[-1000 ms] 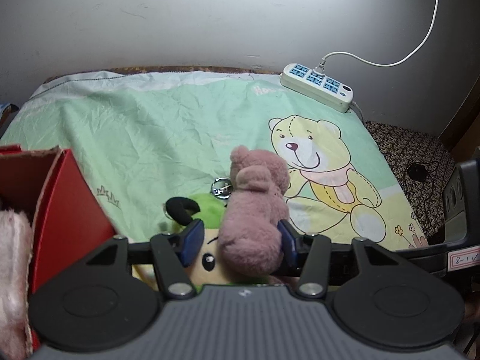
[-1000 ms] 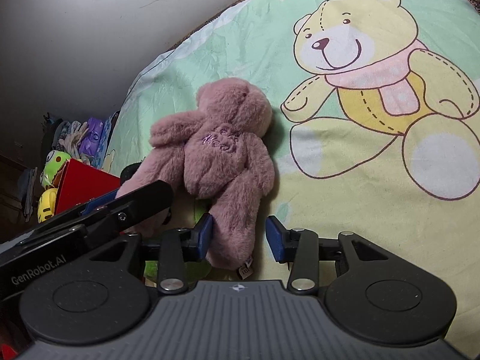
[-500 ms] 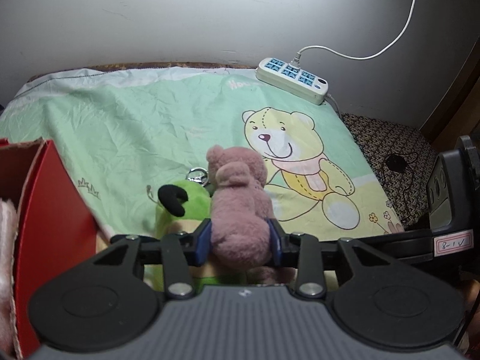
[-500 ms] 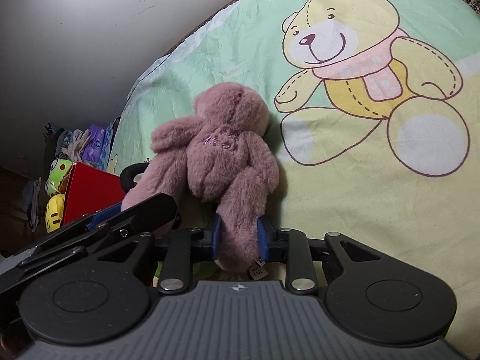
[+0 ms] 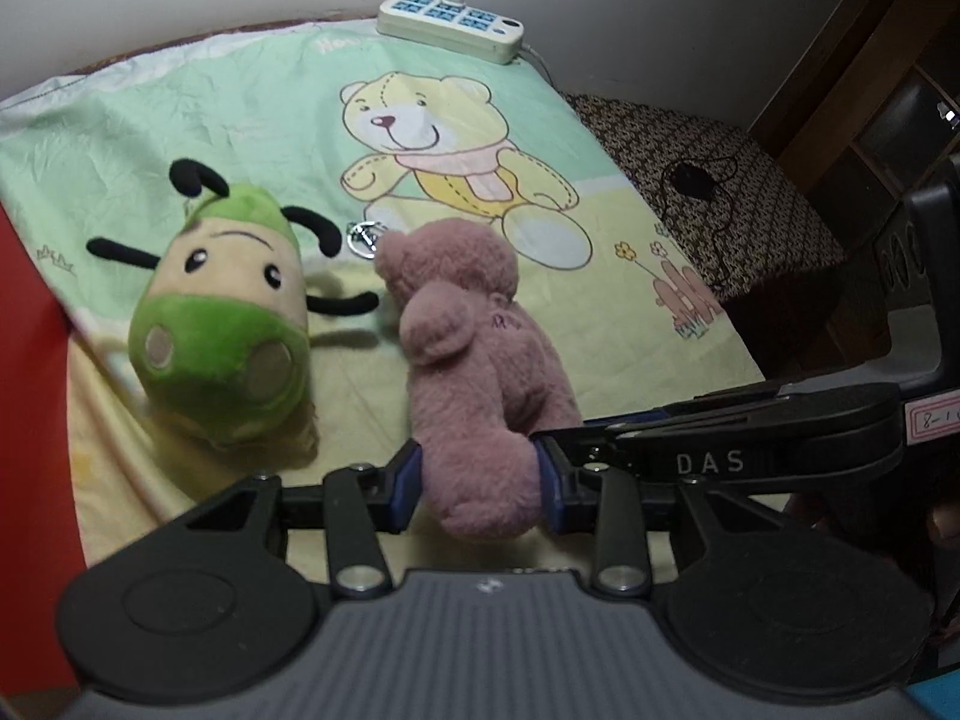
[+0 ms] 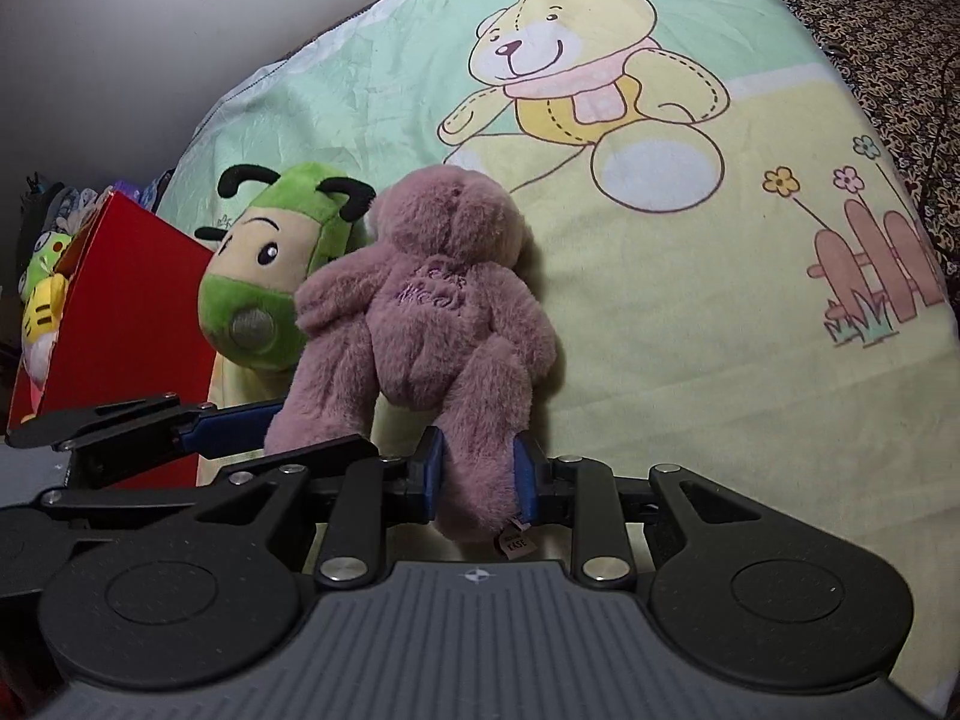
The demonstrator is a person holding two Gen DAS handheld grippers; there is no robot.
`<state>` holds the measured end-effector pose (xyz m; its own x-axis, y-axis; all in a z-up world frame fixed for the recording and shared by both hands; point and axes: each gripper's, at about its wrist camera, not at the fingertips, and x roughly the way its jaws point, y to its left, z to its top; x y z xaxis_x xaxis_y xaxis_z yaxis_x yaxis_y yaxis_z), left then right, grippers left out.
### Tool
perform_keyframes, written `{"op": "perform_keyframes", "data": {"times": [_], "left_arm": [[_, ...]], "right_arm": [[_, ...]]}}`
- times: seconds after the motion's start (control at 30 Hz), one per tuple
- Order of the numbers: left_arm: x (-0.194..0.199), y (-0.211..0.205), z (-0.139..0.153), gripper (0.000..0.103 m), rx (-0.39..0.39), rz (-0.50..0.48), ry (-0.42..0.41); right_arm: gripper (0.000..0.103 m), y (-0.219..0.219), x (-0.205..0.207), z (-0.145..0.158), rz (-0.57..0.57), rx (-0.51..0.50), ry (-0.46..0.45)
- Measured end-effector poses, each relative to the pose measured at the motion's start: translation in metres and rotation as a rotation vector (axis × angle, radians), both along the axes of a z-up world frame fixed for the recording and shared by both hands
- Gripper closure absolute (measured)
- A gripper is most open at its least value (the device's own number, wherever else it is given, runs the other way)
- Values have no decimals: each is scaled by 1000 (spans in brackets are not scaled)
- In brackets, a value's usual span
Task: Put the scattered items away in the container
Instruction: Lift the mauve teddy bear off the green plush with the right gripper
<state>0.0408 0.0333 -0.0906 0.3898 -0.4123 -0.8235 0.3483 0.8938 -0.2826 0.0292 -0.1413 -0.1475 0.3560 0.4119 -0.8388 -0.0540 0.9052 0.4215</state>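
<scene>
Both the left gripper (image 5: 477,489) and right gripper (image 6: 477,474), spread a second ago, are now pinching the pink bear's (image 6: 432,300) legs, readying it for the red box (image 6: 132,312).

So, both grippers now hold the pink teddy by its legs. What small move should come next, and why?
Probably lift the pink teddy a little and carry it toward the red box. The left gripper and the right gripper are each shut on one leg, so the hold looks secure. The green plush lies between the teddy and the box, so rising first should avoid dragging it.
</scene>
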Motion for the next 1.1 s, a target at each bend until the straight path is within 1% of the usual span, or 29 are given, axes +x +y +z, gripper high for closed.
{"op": "perform_keyframes", "data": {"times": [0.13, 0.23, 0.33, 0.4, 0.43, 0.47, 0.53, 0.6, 0.63, 0.73, 0.83, 0.9, 0.93, 1.03, 1.1], "left_arm": [[-8, 1, -4, 67, 28, -11, -1], [-8, 5, -1, 61, 49, 13, -34], [-3, 6, -4, 60, 51, 24, -35], [1, 2, -11, 56, 64, 16, -24], [2, 1, -14, 52, 71, 13, -21], [3, -1, -16, 49, 75, 11, -18], [5, -3, -20, 43, 78, 8, -19], [8, -5, -22, 37, 93, 9, -37], [9, -7, -23, 37, 102, 10, -43], [15, -8, -28, 38, 106, 17, -40], [19, -9, -33, 38, 113, 20, -36], [20, -11, -34, 38, 120, 16, -48], [20, -12, -34, 38, 126, 12, -53], [20, -18, -36, 38, 155, -1, -78], [21, -20, -36, 39, 166, -4, -85]], "right_arm": [[72, -2, -11, 4, 15, -11, -13], [69, -15, -14, 11, -41, 11, -41], [68, -22, -10, 13, -82, -2, -61], [66, -21, -4, 9, -99, 29, -52], [66, -21, -1, 8, -102, 55, -47], [63, -20, 0, 6, -105, 75, -46], [60, -15, 4, 3, -121, 69, -47], [58, -12, 7, 1, -128, 58, -53], [56, -11, 9, -1, -129, 65, -50], [56, -11, 14, -2, -130, 87, -52], [54, -14, 19, -5, -136, 121, -46], [53, -15, 22, -8, -132, 159, -34], [49, -14, 24, -10, -127, 168, -27], [46, -10, 29, -12, -125, 182, -22], [46, -7, 32, -13, -119, 180, -23]]}}
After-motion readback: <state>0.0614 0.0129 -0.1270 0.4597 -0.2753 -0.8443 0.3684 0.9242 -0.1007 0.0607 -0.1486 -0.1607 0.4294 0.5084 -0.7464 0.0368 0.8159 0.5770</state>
